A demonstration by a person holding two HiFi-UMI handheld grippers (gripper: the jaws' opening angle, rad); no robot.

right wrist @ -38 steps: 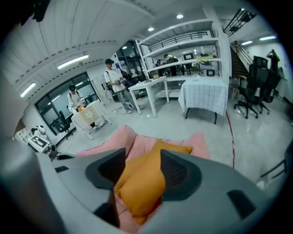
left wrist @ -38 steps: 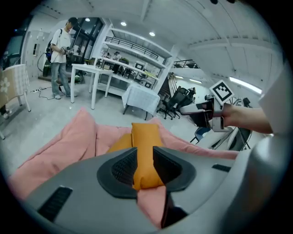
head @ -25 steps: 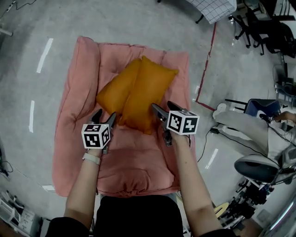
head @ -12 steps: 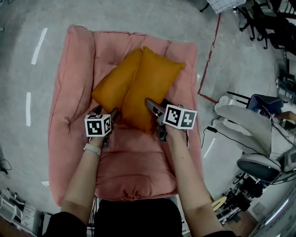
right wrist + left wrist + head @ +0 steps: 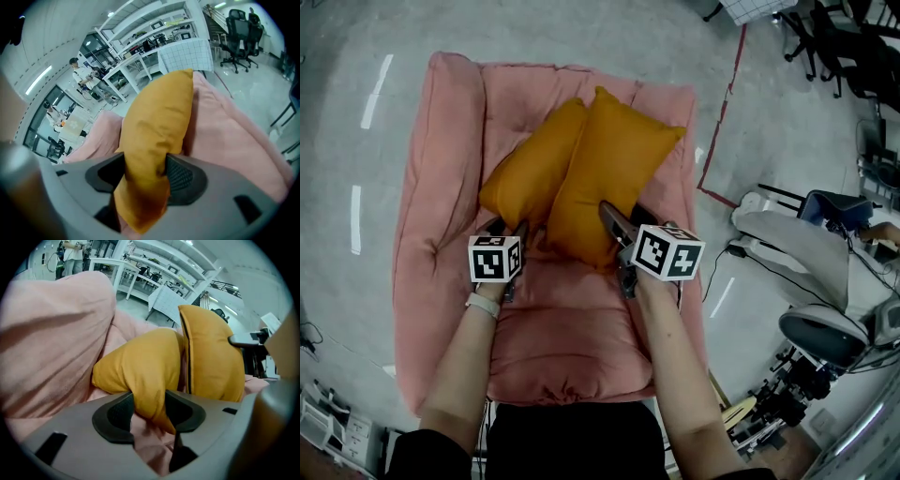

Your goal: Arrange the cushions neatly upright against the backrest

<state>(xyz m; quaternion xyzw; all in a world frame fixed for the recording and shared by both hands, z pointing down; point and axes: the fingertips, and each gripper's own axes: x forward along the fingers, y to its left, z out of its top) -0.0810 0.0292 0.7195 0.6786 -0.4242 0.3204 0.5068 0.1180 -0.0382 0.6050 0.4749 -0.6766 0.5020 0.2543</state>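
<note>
Two orange cushions lean together on a pink sofa (image 5: 567,323). The left cushion (image 5: 530,169) lies lower and tilted; the right cushion (image 5: 614,173) stands taller. My left gripper (image 5: 508,231) is at the left cushion's near corner. Its jaws have just been closing, and the corner (image 5: 150,399) is pinched between its pads (image 5: 149,412). My right gripper (image 5: 615,244) is at the right cushion's near edge. Its jaws have also just been closing, and that edge (image 5: 145,154) is squeezed between its pads (image 5: 145,177). The backrest (image 5: 553,82) lies beyond the cushions.
The sofa's thick left arm (image 5: 441,178) bulges beside the left cushion (image 5: 51,329). Grey floor with white tape marks (image 5: 377,92) and a red line (image 5: 722,122) surrounds the sofa. Office chairs (image 5: 853,56) and equipment (image 5: 825,328) stand at right. People stand by distant desks (image 5: 84,77).
Both grippers have dropped and moved in onto the cushions' near ends, and their jaws have narrowed onto the fabric. The right cushion now stands a little more upright.
</note>
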